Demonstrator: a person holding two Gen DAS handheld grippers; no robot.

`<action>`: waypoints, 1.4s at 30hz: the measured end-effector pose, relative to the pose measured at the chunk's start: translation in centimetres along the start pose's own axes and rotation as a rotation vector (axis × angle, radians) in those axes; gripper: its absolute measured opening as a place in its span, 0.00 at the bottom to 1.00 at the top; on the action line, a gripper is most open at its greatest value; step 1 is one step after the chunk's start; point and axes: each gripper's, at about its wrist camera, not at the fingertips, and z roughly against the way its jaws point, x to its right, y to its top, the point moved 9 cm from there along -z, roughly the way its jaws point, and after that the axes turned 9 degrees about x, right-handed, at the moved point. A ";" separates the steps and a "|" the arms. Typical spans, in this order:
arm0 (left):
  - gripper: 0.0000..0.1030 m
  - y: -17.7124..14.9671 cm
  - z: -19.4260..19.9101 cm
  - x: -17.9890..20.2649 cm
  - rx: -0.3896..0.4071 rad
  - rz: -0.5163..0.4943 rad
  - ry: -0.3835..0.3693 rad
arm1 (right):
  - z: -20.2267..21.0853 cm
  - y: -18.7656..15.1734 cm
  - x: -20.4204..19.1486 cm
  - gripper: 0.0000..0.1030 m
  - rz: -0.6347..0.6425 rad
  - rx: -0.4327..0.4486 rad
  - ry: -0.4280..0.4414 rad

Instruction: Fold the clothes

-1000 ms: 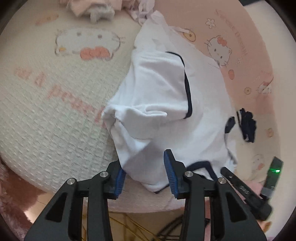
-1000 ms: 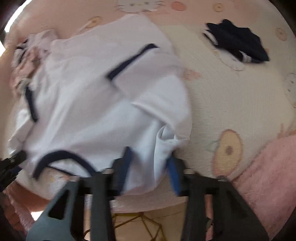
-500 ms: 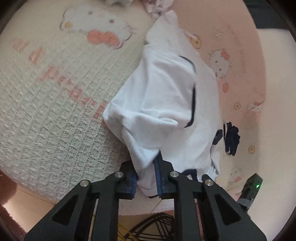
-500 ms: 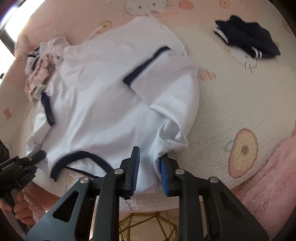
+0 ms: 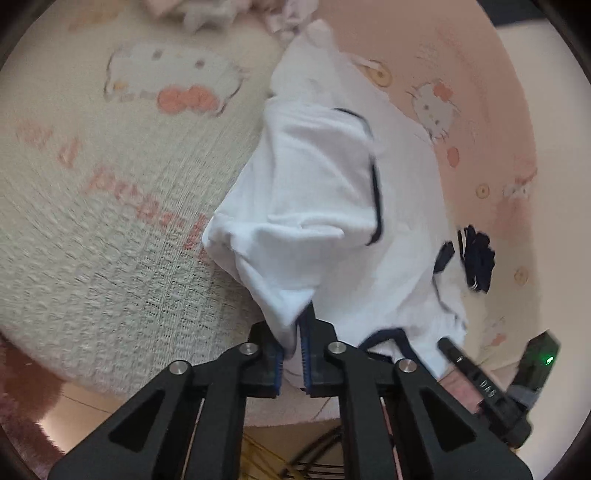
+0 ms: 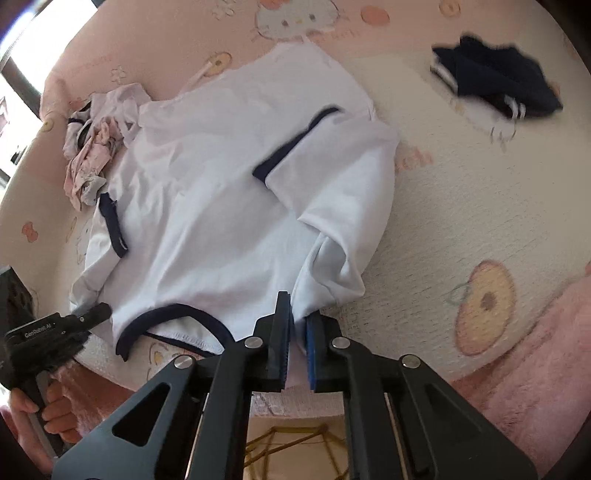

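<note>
left wrist view: the left gripper point(image 5: 293, 354) is clamped on a bunched corner of the white shirt point(image 5: 332, 192), cloth pinched between its blue pads point(image 5: 306, 354). the shirt lies on a round table covered by a cream and pink cat-print cloth point(image 5: 110, 221). its long axis runs from the gripper up and away toward the far rim, neckline at the near edge. a navy-trimmed sleeve point(image 5: 373, 206) is folded over the body. a small navy garment point(image 5: 476, 258) lies just beside the shirt on the right. a pale clothes pile point(image 5: 229, 11) sits at the far rim. the right gripper point(image 5: 480, 384) shows at lower right. bare cloth spreads wide on the left; floor shows below the near rim.

right wrist view: the right gripper point(image 6: 295, 350) is closed on the shirt's point(image 6: 221, 206) near corner, fabric between the pads. the shirt stretches away up and left, its navy neckline point(image 6: 166, 317) at the near rim. the left gripper point(image 6: 55, 332), held by a hand point(image 6: 44, 417), sits at the shirt's other near corner. the navy garment point(image 6: 495, 88) lies well apart at upper right, and the pile point(image 6: 96, 147) touches the shirt's far left side. open cloth point(image 6: 480, 206) lies to the right; a pink rug point(image 6: 535, 369) shows beyond the rim.
</note>
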 end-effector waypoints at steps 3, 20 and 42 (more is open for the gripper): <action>0.04 0.0 1.5 0.9 0.023 -0.046 0.005 | -1.3 2.8 -3.0 0.06 0.067 0.059 -0.017; 0.03 -1.0 3.9 -1.1 0.003 0.003 0.032 | -2.5 0.3 -1.2 0.07 -0.230 -0.118 0.119; 0.04 -2.0 0.9 -1.1 -0.109 0.066 -0.031 | -5.8 0.5 -2.8 0.12 -0.213 -0.114 0.089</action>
